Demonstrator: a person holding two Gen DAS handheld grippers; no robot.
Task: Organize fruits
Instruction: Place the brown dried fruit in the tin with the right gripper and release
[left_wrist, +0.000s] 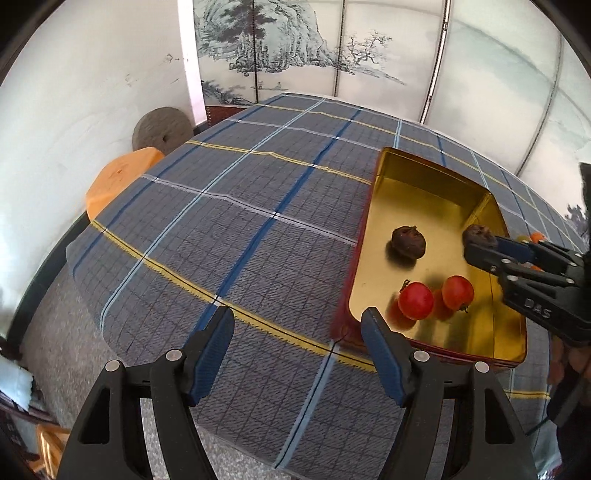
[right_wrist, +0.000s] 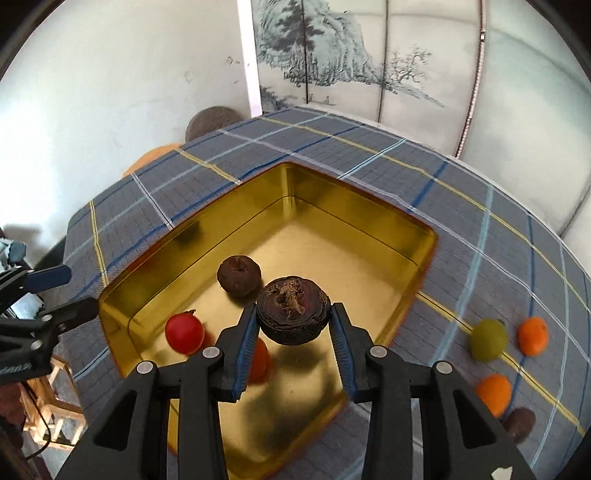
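Note:
A gold tin tray (left_wrist: 424, 184) (right_wrist: 354, 206) lies on the plaid tablecloth. In it are a dark brown fruit (left_wrist: 408, 242) (right_wrist: 239, 275) and two red fruits (left_wrist: 416, 300) (left_wrist: 458, 292); one red fruit (right_wrist: 184, 332) shows fully in the right wrist view, the other (right_wrist: 260, 360) partly behind a finger. My right gripper (right_wrist: 293, 325) (left_wrist: 476, 245) is shut on a second dark brown fruit (right_wrist: 293, 315) (left_wrist: 480, 234), held above the tray. My left gripper (left_wrist: 297, 343) is open and empty, above the cloth beside the tray's near left corner.
On the cloth right of the tray lie a green fruit (right_wrist: 488, 339), two orange fruits (right_wrist: 532, 335) (right_wrist: 494, 393) and a brown fruit (right_wrist: 521, 424). An orange stool (left_wrist: 118, 181) and a grey stone disc (left_wrist: 162, 129) stand beyond the table's left edge. A painted screen stands behind.

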